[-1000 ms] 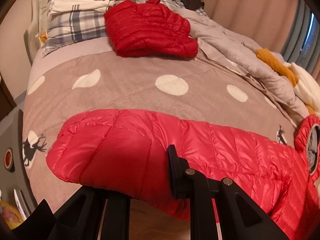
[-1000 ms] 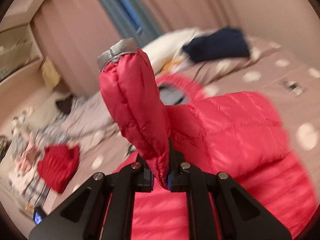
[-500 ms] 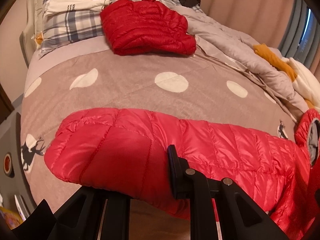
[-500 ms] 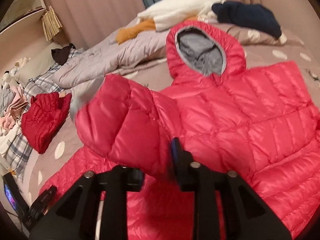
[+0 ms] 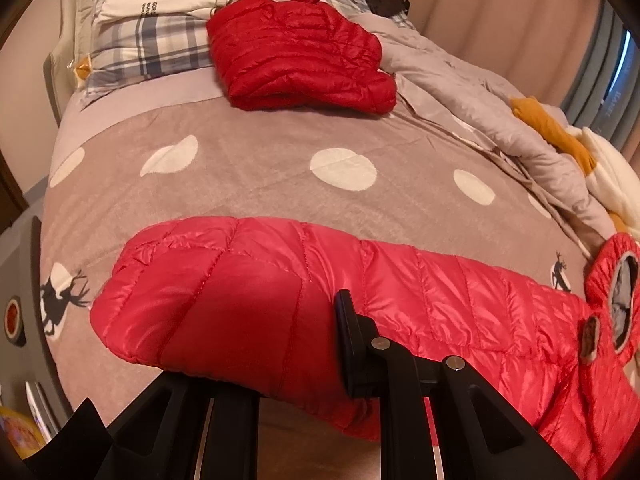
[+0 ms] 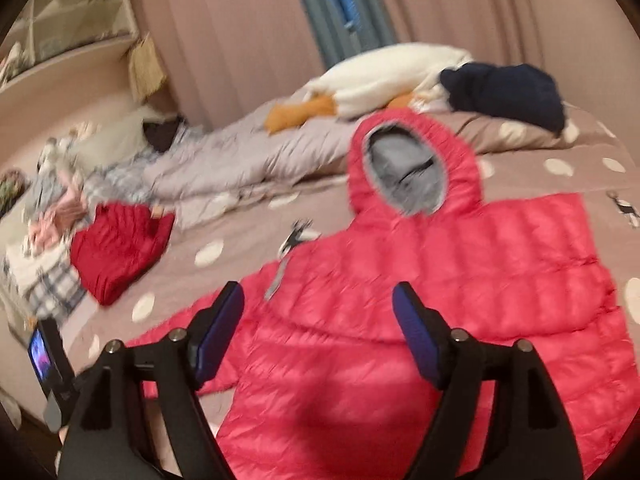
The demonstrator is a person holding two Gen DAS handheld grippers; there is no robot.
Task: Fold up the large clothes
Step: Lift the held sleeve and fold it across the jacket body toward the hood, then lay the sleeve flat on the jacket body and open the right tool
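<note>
Here, in the left wrist view, the left gripper (image 5: 280, 344) pinches the sleeve end of the pink-red down jacket (image 5: 420, 292); only one finger (image 5: 352, 344) shows, the other hidden under the puffy cloth. The sleeve lies stretched out across the bed (image 5: 260, 168), toward the hood at the far right. Behind it a darker red jacket (image 5: 300, 52) sits folded near the plaid pillow (image 5: 152, 40), so I judge one garment done and this one barely begun. A crumpled grey duvet (image 5: 480, 120) runs along the right side.

In the right wrist view, blurred, the right gripper (image 6: 318, 340) is spread wide and holds nothing, hovering over the jacket (image 6: 460, 280), which lies flat with its grey-lined hood (image 6: 408, 168) pointing to the curtains (image 6: 240, 20). One sleeve seems to lie folded in on the body; I cannot be sure. The other sleeve, the body fold and the hood appear left to do. The bedspread is brown-grey with white dots. White, mustard and navy clothes (image 6: 504, 92) pile at the far edge, a shelf (image 6: 72, 40) stands at left, and a small lit screen (image 6: 40, 350) sits at the near corner
</note>
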